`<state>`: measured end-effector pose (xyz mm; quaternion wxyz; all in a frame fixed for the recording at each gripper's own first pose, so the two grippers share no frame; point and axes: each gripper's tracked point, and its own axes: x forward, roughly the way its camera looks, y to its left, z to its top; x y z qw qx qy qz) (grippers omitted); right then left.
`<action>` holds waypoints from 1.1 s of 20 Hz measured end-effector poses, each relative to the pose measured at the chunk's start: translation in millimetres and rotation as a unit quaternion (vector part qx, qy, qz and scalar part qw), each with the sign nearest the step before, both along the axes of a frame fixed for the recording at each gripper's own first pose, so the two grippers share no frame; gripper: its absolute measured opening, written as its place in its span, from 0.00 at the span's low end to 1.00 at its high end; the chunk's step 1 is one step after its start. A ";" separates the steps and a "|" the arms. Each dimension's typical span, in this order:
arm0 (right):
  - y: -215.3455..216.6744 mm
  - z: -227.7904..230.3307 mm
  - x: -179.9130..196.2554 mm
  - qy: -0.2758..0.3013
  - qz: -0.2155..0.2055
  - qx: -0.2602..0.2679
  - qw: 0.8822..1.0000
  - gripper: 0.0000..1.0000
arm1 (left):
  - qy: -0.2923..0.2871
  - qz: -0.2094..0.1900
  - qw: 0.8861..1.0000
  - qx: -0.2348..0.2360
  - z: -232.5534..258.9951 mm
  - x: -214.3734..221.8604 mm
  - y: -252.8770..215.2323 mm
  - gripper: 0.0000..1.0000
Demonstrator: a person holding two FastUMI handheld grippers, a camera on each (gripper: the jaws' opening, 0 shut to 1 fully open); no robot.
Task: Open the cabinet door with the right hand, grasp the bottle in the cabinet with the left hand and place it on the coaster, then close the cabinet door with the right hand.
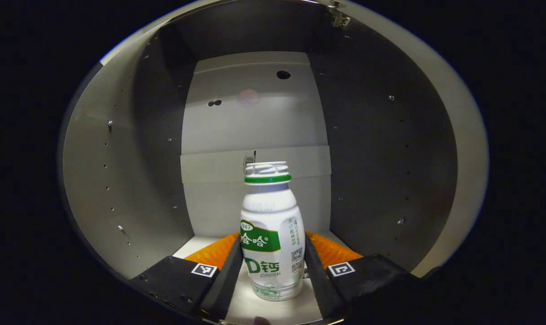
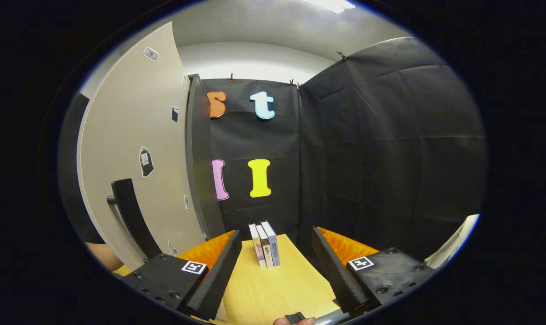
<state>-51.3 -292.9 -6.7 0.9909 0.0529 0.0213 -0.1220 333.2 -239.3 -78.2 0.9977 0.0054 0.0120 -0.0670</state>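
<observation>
Left gripper view: inside the cabinet (image 1: pixel 254 117), pale back panel at centre frame, dark side walls to either side, a hinge (image 1: pixel 339 18) at the top edge. White bottle (image 1: pixel 273 234) with green label and green ring under the cap standing upright on the cabinet floor, lower centre of the frame. Left gripper (image 1: pixel 273 271) with jaws narrowed around the bottle's lower half, one finger hard against each side of the label; looks clamped on it, bottle base level with the cabinet floor.

Right gripper view: right gripper (image 2: pixel 277 271) at the bottom of the frame, jaws spread wide, nothing between them, hanging over the yellow bench (image 2: pixel 273 289). Cabinet door (image 2: pixel 137 149) swung open at the left of the frame, pale face with small stickers, dark handle (image 2: pixel 130 216) at lower left. Three books (image 2: pixel 265 243) standing upright together on the bench, centre frame, just ahead of the fingers.
</observation>
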 end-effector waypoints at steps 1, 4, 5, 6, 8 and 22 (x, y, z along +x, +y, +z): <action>1.3 0.9 -1.3 0.000 0.000 -0.001 1.000 0.98 | 0.001 -0.003 1.000 -0.003 0.3 -0.7 0.6 0.74; 5.9 3.7 -5.5 -0.006 -0.003 -0.005 1.000 0.98 | 0.000 -0.008 1.000 -0.003 8.3 -10.1 5.7 0.71; 7.4 3.7 -6.9 -0.005 -0.005 -0.005 1.000 0.98 | -0.001 -0.011 1.000 -0.005 10.6 -17.3 11.1 0.71; 8.3 3.3 -7.2 -0.004 -0.005 -0.005 1.000 0.98 | -0.004 -0.013 1.000 -0.006 15.2 -24.1 14.7 0.71; 11.5 4.9 -10.6 -0.006 -0.006 -0.009 1.000 0.98 | -0.009 -0.016 1.000 -0.004 25.7 -41.0 22.2 0.71; 41.2 12.2 -38.1 -0.020 0.004 -0.011 1.000 0.98 | -0.031 0.005 0.999 0.009 50.6 -205.3 146.8 0.71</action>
